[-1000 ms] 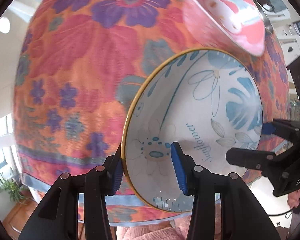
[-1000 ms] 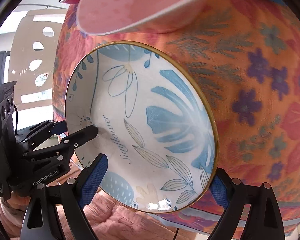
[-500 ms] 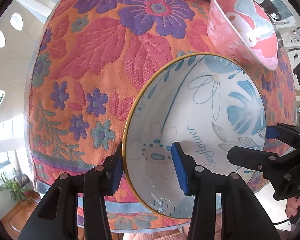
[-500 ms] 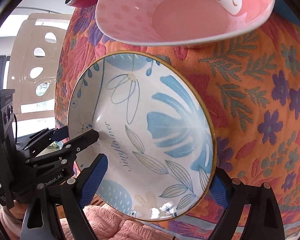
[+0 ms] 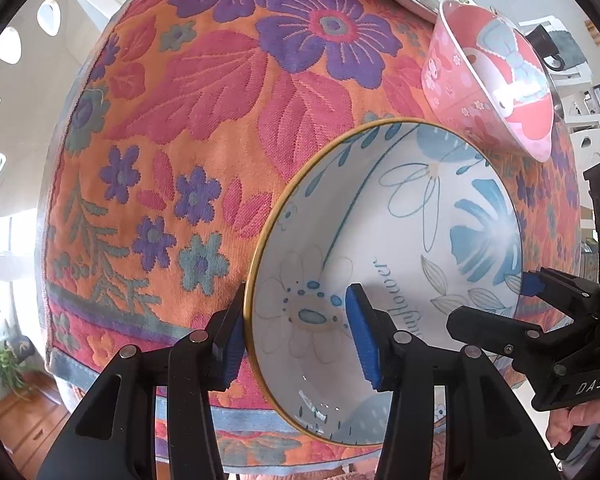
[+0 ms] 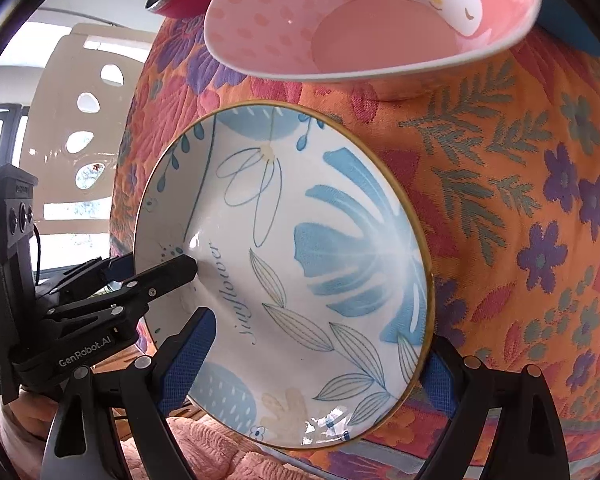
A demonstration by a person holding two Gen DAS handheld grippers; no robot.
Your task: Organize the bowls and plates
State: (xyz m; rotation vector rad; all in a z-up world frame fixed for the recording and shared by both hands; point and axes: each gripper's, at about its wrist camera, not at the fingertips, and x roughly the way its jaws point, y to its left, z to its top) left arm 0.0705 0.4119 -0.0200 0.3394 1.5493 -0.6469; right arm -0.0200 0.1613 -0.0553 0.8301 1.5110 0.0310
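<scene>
Straddling the left rim of the blue-flowered bowl (image 5: 400, 248), the left gripper (image 5: 300, 340) has one pad outside the wall and one inside; its jaws have just been opening a little, and whether the pads still press on the wall cannot be told for sure, so the hold looks loose. The bowl sits tilted at the near edge of the surface, on the floral tablecloth (image 5: 188, 128), partly overhanging it. On its right rim the right gripper (image 6: 312, 360) has its jaws spread wide to either side of the bowl, the right pad touching or just beside the rim. The risk is a slip: with neither pair clearly clamped, the slick, tilted bowl could slide off the edge or knock the pink bowl (image 6: 372, 24) just behind it. Readable writing: "Sunflower" in script inside the bowl, "GenRobot.AI" on the left gripper, "DAS" on the right.
</scene>
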